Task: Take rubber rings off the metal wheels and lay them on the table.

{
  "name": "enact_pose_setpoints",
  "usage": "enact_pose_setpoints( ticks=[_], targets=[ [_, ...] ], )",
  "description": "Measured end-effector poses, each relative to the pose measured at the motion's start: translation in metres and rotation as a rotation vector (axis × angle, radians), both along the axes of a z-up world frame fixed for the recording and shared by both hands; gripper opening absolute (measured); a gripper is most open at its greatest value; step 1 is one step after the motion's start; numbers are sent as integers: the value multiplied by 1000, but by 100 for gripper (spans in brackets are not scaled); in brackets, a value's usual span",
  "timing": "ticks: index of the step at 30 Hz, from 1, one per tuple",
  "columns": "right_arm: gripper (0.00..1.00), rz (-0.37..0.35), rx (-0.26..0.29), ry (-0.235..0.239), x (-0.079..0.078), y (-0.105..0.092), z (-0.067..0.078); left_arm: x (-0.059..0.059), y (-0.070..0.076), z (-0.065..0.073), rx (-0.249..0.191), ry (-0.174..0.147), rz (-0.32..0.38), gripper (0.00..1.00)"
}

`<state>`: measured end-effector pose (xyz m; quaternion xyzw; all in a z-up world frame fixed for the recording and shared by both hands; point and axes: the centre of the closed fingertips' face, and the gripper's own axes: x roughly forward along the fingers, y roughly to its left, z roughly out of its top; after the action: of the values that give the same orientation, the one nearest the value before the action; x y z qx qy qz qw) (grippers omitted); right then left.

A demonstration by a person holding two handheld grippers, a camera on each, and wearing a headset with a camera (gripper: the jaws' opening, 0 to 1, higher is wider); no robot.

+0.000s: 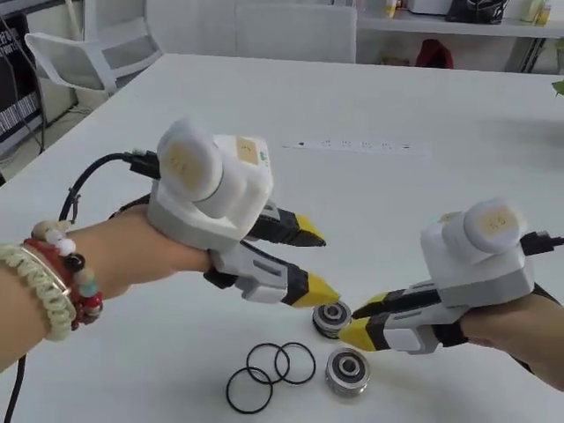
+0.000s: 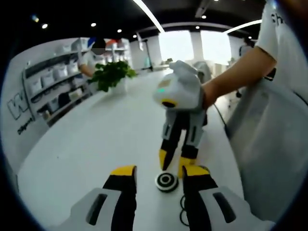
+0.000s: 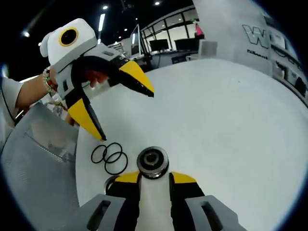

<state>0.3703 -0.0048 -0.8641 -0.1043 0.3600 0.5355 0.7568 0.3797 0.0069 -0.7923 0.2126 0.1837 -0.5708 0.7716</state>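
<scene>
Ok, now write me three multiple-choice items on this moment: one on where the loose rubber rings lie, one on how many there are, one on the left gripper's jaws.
1. Where do the loose rubber rings lie?
A) between a gripper's jaws
B) on the table beside the metal wheels
C) on a chair

2. How many loose rings are there?
A) five
B) one
C) three

3. How do the left gripper jaws stand?
A) wide apart, holding nothing
B) shut on a ring
C) shut on a wheel

Key: B, the head view shows them flat on the table next to the wheels; C, three black loops can be counted; A, its tips are spread with nothing held.
</scene>
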Motion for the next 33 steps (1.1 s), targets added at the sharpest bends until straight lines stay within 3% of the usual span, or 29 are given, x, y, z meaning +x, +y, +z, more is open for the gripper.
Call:
enact_pose_setpoints(
  ticks=[11,15,20,23,33],
  targets=[
    [14,27,2,-11,0,-1,-1,0,-5,-37,28,46,-27,30],
    [11,52,-3,-29,-3,-5,-1,2,-6,-40,2,56,-28,26],
    [13,47,11,-27,-2,-7,0,3,-5,-48,7,66,-28,24],
    [14,39,15,-34,-1,-6,0,2,-9,-50,-4,89,-27,23],
    [15,57,14,-56,1,-2,-1,0,-11,-54,-13,101,-30,15]
  ],
)
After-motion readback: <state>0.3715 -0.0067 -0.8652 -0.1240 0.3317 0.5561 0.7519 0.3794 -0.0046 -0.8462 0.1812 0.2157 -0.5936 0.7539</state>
